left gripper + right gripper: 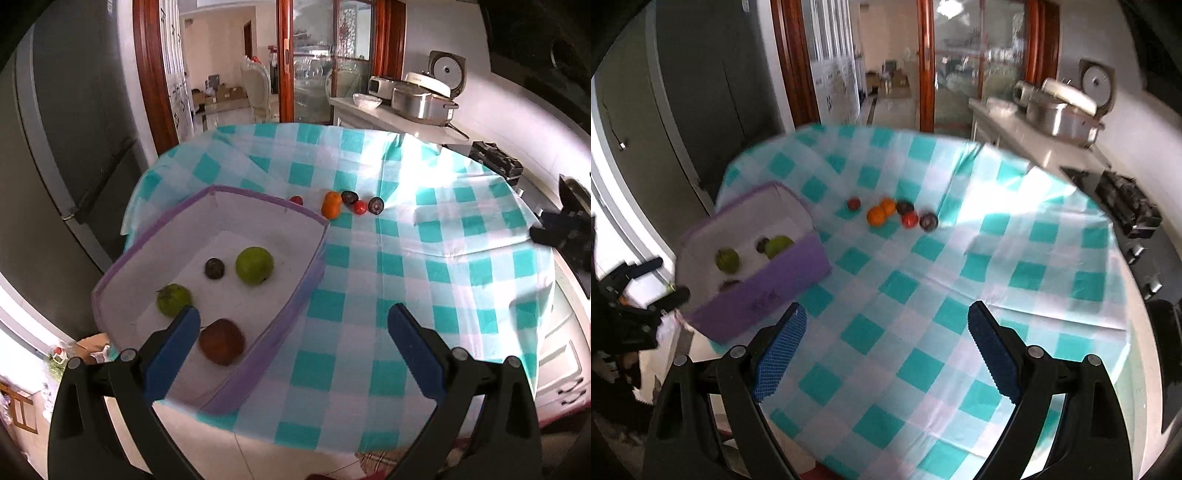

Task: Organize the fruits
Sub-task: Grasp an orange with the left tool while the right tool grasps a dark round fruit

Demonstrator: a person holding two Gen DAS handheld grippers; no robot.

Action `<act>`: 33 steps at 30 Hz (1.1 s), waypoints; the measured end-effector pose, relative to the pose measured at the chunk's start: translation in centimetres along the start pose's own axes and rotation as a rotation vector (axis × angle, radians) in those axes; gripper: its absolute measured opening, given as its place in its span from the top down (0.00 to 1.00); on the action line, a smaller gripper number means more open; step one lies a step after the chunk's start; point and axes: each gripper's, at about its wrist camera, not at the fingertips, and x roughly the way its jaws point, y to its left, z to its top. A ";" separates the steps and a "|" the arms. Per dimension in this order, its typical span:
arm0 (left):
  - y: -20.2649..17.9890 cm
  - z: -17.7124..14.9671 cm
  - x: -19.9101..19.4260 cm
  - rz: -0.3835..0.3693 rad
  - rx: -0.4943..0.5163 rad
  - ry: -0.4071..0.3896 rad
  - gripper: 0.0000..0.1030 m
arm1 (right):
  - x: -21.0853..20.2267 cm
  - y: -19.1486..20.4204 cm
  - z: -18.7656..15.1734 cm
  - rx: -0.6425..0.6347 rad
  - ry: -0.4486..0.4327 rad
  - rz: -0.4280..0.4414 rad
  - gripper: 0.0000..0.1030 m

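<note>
A purple-rimmed white box (258, 354) stands on the left of the checked table. It holds a large green fruit (255, 265), a smaller green fruit (173, 300), a dark plum (214, 268) and a brown-red fruit (222, 341). Beyond it on the cloth lie an orange fruit (331, 204), two dark plums (349, 197), a red fruit (360, 207) and another red one (296, 200). My left gripper (293, 317) is open and empty over the box's near right wall. My right gripper (886, 317) is open and empty above the cloth, with the box (768, 291) to its left and the loose fruits (876, 216) farther off.
The table carries a teal and white checked cloth (406, 258). A counter with metal pots and a rice cooker (424, 92) runs along the right wall. A stove (1126, 206) sits at the right. A grey fridge (74, 129) stands at the left. A doorway lies behind.
</note>
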 end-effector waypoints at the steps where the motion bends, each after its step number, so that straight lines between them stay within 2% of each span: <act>1: -0.5 0.6 1.1 -0.005 -0.006 0.008 0.01 | 1.6 -0.4 0.3 -0.003 0.020 0.004 0.16; 8: -5.0 4.9 9.6 -0.038 0.020 0.068 0.01 | 12.4 -3.6 2.7 0.029 0.100 0.032 0.16; 11: -6.5 6.4 13.3 -0.048 0.035 0.087 0.01 | 18.4 -4.8 3.8 0.016 0.146 0.034 0.16; 17: -7.8 11.0 21.2 -0.048 -0.019 0.096 0.02 | 27.6 -6.6 7.1 -0.013 0.164 0.021 0.17; 22: -8.2 13.8 26.2 -0.011 -0.059 0.090 0.13 | 34.4 -7.7 10.5 -0.103 0.149 0.036 0.31; 25: -8.1 14.7 28.5 0.014 -0.073 0.111 0.14 | 37.3 -8.1 11.6 -0.158 0.171 0.012 0.38; 27: -7.9 15.0 30.3 0.019 -0.097 0.143 0.14 | 38.6 -8.1 11.8 -0.197 0.186 -0.001 0.38; 30: -7.7 15.1 32.7 0.045 -0.144 0.182 0.14 | 39.0 -7.8 11.5 -0.247 0.166 -0.010 0.40; 32: -7.7 15.0 34.2 0.066 -0.176 0.198 0.14 | 39.0 -7.8 11.3 -0.259 0.149 0.017 0.51; 33: -7.8 14.8 35.2 0.079 -0.193 0.206 0.14 | 38.9 -7.9 11.2 -0.267 0.135 0.014 0.60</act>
